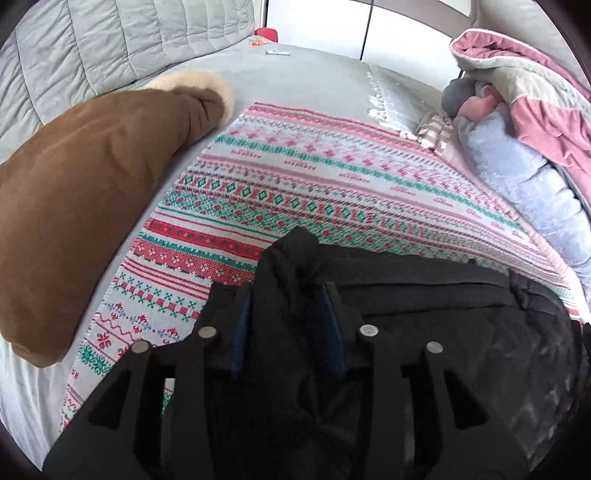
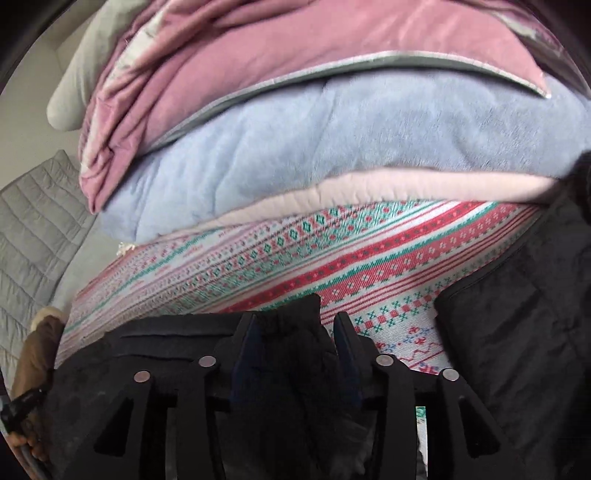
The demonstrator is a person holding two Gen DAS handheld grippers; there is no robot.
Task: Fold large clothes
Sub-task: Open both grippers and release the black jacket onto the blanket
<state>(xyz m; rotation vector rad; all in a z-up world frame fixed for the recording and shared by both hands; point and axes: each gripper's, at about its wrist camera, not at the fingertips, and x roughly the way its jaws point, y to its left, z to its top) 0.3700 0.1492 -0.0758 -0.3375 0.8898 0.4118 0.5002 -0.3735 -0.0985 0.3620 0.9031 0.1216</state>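
Nearest, left gripper (image 1: 288,295): jaws closed most of the way onto a bunched ridge of the black jacket (image 1: 424,295), blue pads pressing the fabric from both sides.
Right gripper (image 2: 293,325): likewise narrowed around a raised fold of the same black jacket (image 2: 184,362); cloth fills the gap between its fingers, so it reads as a firm pinch.
Jacket position: lying across the near edge of the patterned blanket (image 1: 295,177), dark and padded, with another part of it off to the right in the right wrist view.
Step in hand: judging by both pinches on one edge, a fold is being carried, the held edge ready to go over the rest of the garment.
Next move: probably lift both corners together, keep them level, lay the edge forward and let go once it lies flat; thick padding may spring back.
Blanket: red, green and white knitted-look bands, spread flat on the grey bed (image 1: 314,74).
Left neighbour: brown coat (image 1: 81,177) with cream fur trim, resting partly on the blanket's left border, close enough to crowd a wide fold.
Right neighbour: pale blue fleece (image 2: 295,140) under a pink quilt (image 2: 295,37), stacked high just beyond the blanket, limiting room on that side.
Farthest: grey quilted headboard (image 1: 110,33) and white cupboard doors (image 1: 369,26).
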